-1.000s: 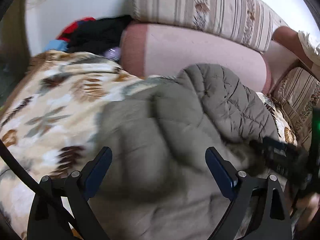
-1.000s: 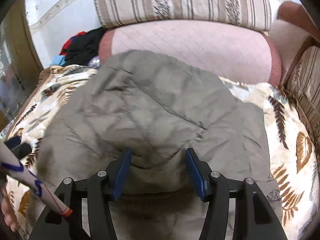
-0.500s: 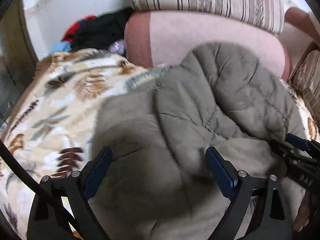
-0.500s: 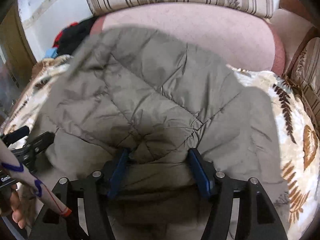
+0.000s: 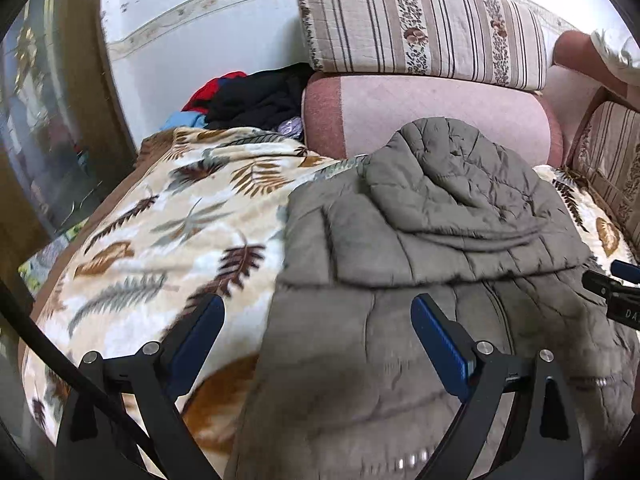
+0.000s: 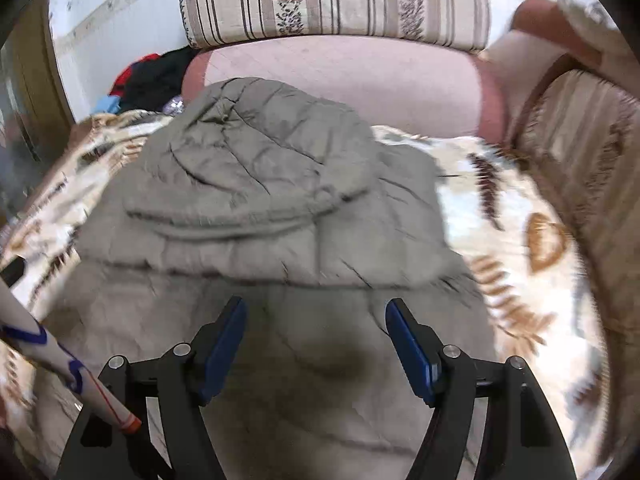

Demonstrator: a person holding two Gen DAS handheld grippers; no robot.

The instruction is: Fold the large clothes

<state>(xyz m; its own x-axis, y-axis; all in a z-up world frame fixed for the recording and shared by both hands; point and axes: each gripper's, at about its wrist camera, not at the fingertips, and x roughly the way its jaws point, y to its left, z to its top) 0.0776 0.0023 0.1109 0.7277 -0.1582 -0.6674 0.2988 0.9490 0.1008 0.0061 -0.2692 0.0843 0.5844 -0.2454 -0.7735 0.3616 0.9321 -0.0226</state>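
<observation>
Hovering over grey quilted jacket, left gripper spread wide, blue pads apart, nothing pinched; L pad above leaf-print blanket, R pad above jacket body. Right gripper likewise spread, pads apart w/ nothing between, both above jacket's lower panel, not touching fabric as far as visible. Tip of right gripper also poking in at R edge of left wrist view, just beside jacket's edge.

Near: jacket lying flat on blanket, front portion running under both cams. Row of small snaps at bottom of left view, near the jacket's hem. Pen-like white stick w/ blue marks & orange end crossing lower L of right view, by gripper frame.

Mid: hood folded down onto jacket's back, rounded, crinkled, rim forming a curved ridge across the body. Same hood centred in right view. Blanket showing on both sides of jacket, wider on L in left view.

Far: pink bolster cushion behind hood, hood top touching or just beside it, can't tell which. Striped floral cushion stacked on top. Heap of black, red & blue clothes to L of bolster, against white wall. Striped sofa arm on R. Wooden door frame far L.
</observation>
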